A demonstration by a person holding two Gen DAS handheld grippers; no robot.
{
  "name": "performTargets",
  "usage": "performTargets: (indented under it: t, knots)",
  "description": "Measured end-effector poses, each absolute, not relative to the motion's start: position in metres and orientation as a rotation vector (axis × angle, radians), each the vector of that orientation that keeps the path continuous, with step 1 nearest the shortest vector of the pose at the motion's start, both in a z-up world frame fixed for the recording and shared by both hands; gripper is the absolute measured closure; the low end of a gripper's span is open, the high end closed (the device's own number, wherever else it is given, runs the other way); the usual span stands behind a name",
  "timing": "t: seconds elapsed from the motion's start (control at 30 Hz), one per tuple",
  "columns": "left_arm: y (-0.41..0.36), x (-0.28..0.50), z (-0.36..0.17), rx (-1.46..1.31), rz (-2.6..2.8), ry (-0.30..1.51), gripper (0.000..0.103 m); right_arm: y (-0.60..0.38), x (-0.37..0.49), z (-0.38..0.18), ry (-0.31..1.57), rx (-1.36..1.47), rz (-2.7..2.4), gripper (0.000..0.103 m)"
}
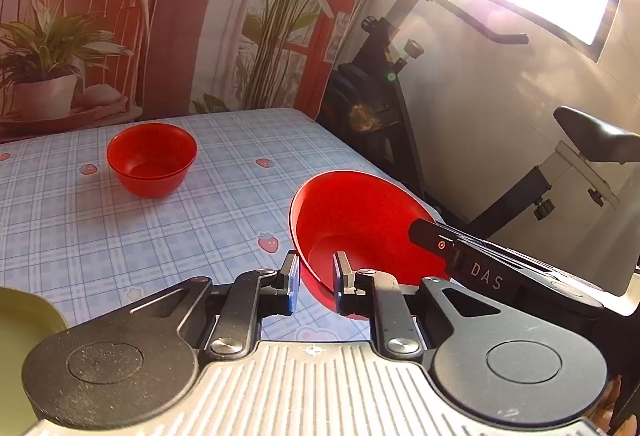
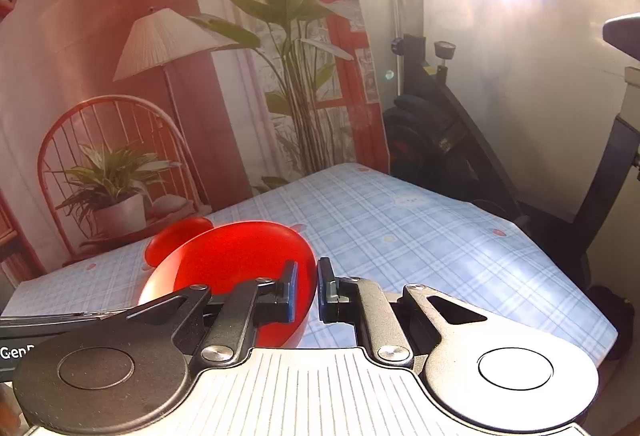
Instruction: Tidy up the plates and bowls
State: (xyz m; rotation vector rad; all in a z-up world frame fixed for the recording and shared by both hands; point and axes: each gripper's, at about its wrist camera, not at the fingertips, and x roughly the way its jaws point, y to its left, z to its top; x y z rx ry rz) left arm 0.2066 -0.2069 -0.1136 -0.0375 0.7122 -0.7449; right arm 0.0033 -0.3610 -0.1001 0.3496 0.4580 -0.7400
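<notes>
You are gripping one tilted red bowl (image 1: 360,232) with both tongs. Your left tongs (image 1: 316,282) are pinching its near rim, nearly closed. Your right tongs (image 2: 306,290) are clamping the opposite rim, closed tight. The bowl is hanging above the checked bench (image 1: 120,236). A second red bowl (image 1: 152,158) is sitting upright on it, well beyond and left of your left tongs.

Both grippers, left gripper (image 1: 316,282) and right gripper (image 2: 307,286), have black linkage arms, silver screws, ribbed grey bodies, round black caps at nine and three o'clock.
</notes>
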Motion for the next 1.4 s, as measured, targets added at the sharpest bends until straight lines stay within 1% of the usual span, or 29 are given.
performTargets:
  t: [0.13,0.27,0.47,0.67,0.83,1.13,1.4]
  knots:
    - [-0.180,0.212,-0.100,-0.084,-0.679,0.674,0.085,-0.349,0.036,-0.085,0.450,0.349,-0.671,0.094]
    - [-0.156,0.219,-0.087,-0.122,-0.615,0.647,0.085,-0.332,0.071,-0.072,0.443,0.288,-0.619,0.094]
    - [-0.123,0.236,-0.063,-0.164,-0.576,0.603,0.085,-0.325,0.114,-0.052,0.396,0.305,-0.543,0.094]
    - [-0.102,0.258,-0.053,-0.203,-0.540,0.593,0.085,-0.314,0.147,-0.044,0.380,0.265,-0.472,0.094]
    - [-0.095,0.267,-0.063,-0.197,-0.513,0.612,0.085,-0.313,0.159,-0.058,0.404,0.266,-0.449,0.093]
    - [-0.120,0.297,-0.094,-0.105,-0.547,0.680,0.085,-0.353,0.168,-0.102,0.457,0.359,-0.466,0.093]
    - [-0.147,0.343,-0.107,-0.081,-0.561,0.706,0.085,-0.395,0.200,-0.125,0.428,0.346,-0.472,0.093]
